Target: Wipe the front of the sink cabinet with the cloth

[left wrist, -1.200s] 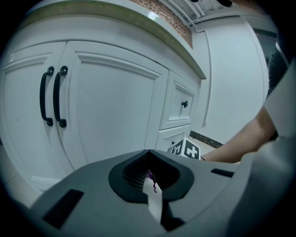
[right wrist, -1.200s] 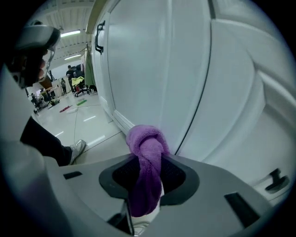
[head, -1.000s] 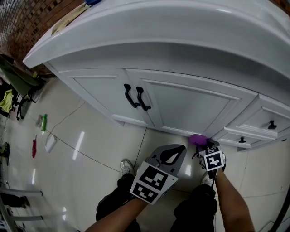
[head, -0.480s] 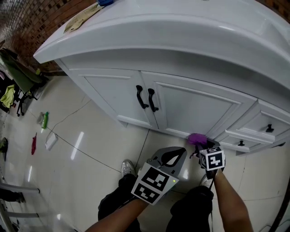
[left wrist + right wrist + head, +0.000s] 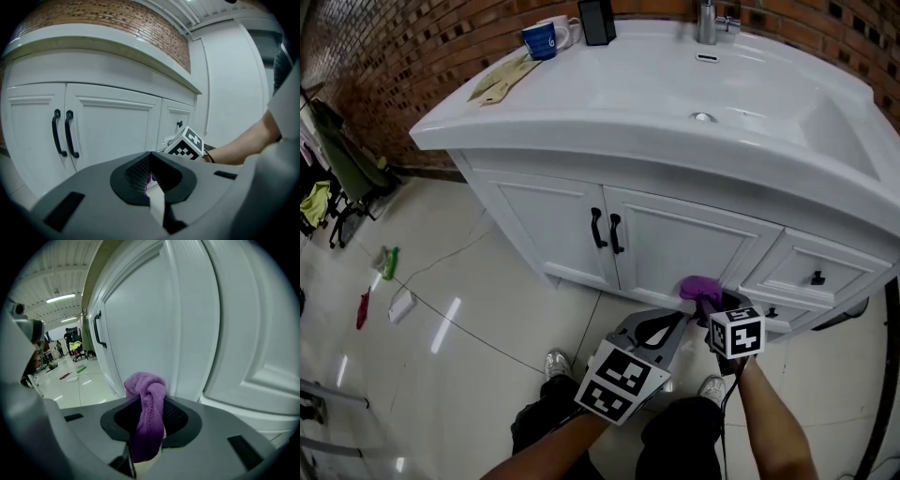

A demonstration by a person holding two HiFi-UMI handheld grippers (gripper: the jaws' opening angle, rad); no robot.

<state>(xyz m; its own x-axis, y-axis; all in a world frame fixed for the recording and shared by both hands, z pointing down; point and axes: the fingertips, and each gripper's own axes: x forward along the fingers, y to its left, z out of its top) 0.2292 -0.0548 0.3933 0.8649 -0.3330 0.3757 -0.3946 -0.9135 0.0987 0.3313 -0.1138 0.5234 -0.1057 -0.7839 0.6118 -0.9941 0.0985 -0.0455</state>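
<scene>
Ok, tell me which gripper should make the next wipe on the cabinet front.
Right. The right gripper is shut on the cloth, which is already up at the cabinet door, low on its front. The left gripper is shut on nothing and sits farther back from the door.

Looks like a washroom set-up inside a big hall. There's a white sink cabinet with a basin and a tap, backed onto a brick wall. A blue mug sits on top, and the tiled floor is glossy. Beyond, strip lights hang under a ribbed industrial ceiling.
</scene>
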